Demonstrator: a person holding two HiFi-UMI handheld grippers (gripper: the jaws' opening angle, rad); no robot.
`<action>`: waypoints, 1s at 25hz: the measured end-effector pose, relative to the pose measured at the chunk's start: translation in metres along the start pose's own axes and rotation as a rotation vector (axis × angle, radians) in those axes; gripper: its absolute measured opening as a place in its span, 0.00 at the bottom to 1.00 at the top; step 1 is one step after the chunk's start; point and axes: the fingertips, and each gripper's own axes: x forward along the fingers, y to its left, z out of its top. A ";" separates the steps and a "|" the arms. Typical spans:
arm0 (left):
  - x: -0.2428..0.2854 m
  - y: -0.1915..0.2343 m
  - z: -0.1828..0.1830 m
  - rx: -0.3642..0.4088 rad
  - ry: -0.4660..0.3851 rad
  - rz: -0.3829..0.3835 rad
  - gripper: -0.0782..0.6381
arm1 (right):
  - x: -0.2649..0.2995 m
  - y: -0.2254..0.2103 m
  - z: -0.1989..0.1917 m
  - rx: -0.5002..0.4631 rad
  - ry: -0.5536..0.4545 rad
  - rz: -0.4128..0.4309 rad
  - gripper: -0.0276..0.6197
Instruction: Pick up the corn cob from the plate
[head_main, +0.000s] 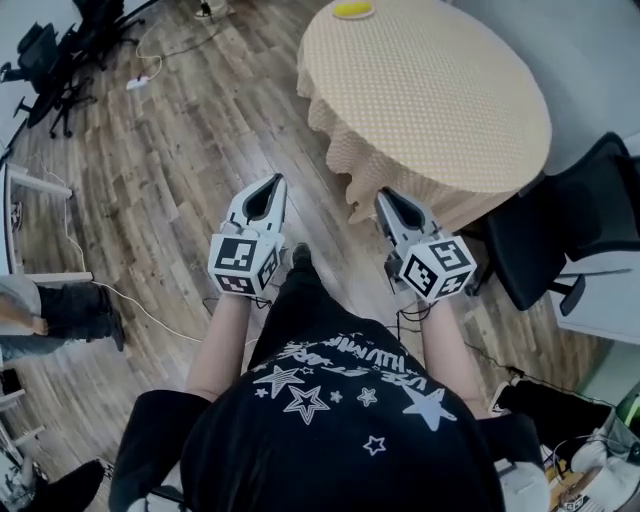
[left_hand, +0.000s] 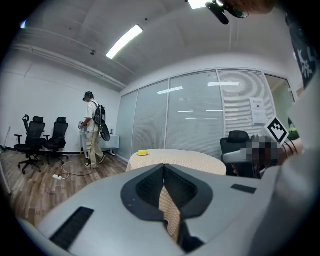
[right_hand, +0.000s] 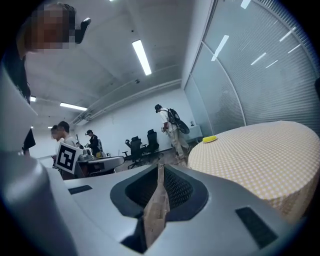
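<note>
Cob (head_main: 353, 9) and plate (right_hand: 210, 139) show only as one small yellow patch, too far off to tell one from the other. It sits at the far edge of the round, cloth-covered worktop (head_main: 440, 100), straight ahead of both grippers and well apart from them. In the left gripper view it lies a little left of the jaw line, in the right gripper view off to the right. The left gripper (head_main: 275, 182) is clenched with nothing in it, and the right gripper (head_main: 385, 195) is likewise clenched and empty. Both are held about level in front of the person, short of the worktop's near edge. The pick-up has not begun, and either gripper would have to cross the whole worktop and open first. By my judgement a cob is light and stiff, so it should need only a modest squeeze. It is also round, so it may roll on the plate if it is nudged from one side. Its knobbly kernels ought to give the pads some purchase. The best hold looks to be around its middle, with the jaws set across its thickness and its length lying crosswise. The gripper should come down from above so that the plate is not pushed along the cloth.
</note>
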 end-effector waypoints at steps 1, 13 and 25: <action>0.011 0.014 0.003 -0.006 0.005 0.001 0.12 | 0.017 -0.004 0.006 0.000 0.004 0.000 0.12; 0.113 0.127 0.011 -0.006 0.073 -0.034 0.12 | 0.164 -0.060 0.039 0.111 0.036 -0.069 0.12; 0.167 0.156 0.020 0.010 0.117 -0.049 0.12 | 0.232 -0.100 0.060 0.167 0.046 -0.077 0.12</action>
